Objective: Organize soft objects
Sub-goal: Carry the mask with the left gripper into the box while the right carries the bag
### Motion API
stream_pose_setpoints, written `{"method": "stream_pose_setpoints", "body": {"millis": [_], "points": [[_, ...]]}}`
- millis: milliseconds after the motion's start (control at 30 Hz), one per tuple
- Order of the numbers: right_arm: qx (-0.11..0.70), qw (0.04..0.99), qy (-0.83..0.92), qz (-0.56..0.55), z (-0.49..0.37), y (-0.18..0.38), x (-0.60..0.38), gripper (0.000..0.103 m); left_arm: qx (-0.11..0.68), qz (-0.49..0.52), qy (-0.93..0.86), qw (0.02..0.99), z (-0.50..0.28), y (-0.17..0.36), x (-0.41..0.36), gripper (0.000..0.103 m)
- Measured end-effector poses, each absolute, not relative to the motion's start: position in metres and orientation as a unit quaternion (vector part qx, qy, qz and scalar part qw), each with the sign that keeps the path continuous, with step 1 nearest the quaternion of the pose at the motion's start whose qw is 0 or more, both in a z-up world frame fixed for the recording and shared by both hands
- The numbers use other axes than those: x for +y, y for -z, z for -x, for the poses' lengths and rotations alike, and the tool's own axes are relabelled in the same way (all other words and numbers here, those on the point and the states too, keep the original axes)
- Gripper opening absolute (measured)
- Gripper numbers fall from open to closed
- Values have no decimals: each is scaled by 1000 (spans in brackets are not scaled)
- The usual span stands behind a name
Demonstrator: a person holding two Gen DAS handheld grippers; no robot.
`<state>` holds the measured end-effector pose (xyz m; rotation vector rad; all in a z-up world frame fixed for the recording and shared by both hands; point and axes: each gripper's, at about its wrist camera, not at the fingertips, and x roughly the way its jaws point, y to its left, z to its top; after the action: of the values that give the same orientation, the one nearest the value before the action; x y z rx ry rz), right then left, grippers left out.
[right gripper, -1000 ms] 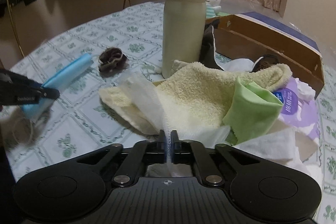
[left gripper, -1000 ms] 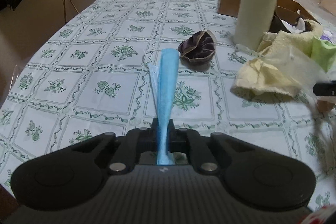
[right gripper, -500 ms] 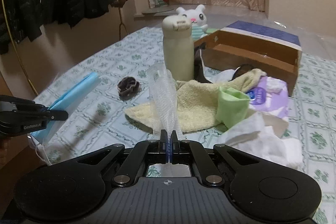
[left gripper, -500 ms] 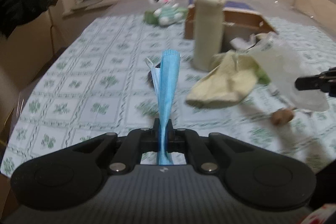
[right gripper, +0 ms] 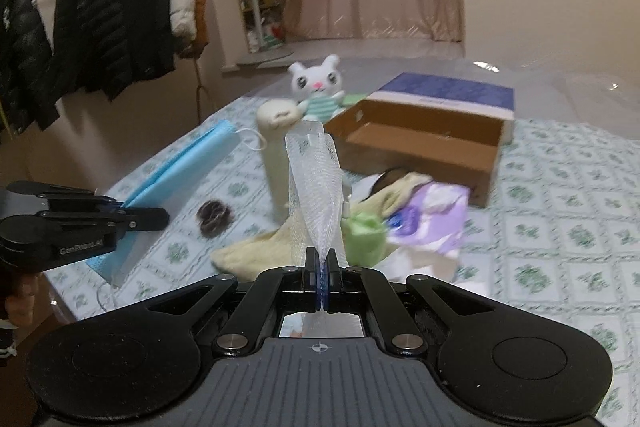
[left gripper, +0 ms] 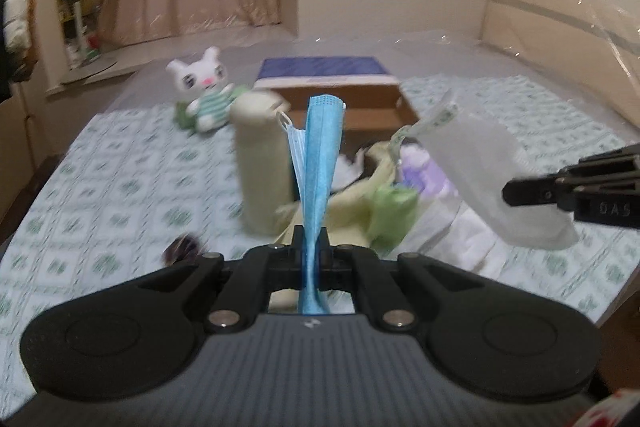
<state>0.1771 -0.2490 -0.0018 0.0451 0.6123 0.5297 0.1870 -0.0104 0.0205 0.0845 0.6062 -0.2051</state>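
The left gripper (left gripper: 310,247) has its fingers clamped on a folded blue face mask (left gripper: 320,155), pleated, with a thin white ear loop at its upper edge; the mask stands up from the fingers, clear of the table (left gripper: 120,167). The right gripper (right gripper: 322,267) pinches a translucent white mesh pouch (right gripper: 316,187), finely netted and tapering down into its closed fingers, also held above the table. Below both, towards the middle of the table, lies a heap of soft things: a pale yellow towel (right gripper: 256,247), a light green cloth (right gripper: 362,231), a purple packet (right gripper: 432,215) and white tissue. A cream bottle (right gripper: 276,155) stands upright just beside the heap, with a dark brown scrunchie (right gripper: 214,217) near it. Farther back sit an open cardboard box (right gripper: 420,147) and a white plush rabbit (right gripper: 316,87).
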Motion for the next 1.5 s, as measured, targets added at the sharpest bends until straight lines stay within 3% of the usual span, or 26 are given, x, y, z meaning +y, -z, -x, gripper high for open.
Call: {"method": "stream_pose_setpoints", "body": {"millis": [433, 767, 1233, 1500], "points": [[266, 932, -247, -17, -283, -23, -297, 1, 293, -15, 108, 950, -344, -55, -81, 3], [262, 929, -260, 3, -405, -12, -313, 1, 301, -11, 43, 953, -469, -44, -123, 4], [290, 920, -263, 5, -526, 59, -315, 1, 296, 51, -96, 949, -595, 8, -128, 4], [313, 911, -265, 53, -553, 92, -299, 1, 390, 71, -100, 913, -619, 71, -125, 5]]}}
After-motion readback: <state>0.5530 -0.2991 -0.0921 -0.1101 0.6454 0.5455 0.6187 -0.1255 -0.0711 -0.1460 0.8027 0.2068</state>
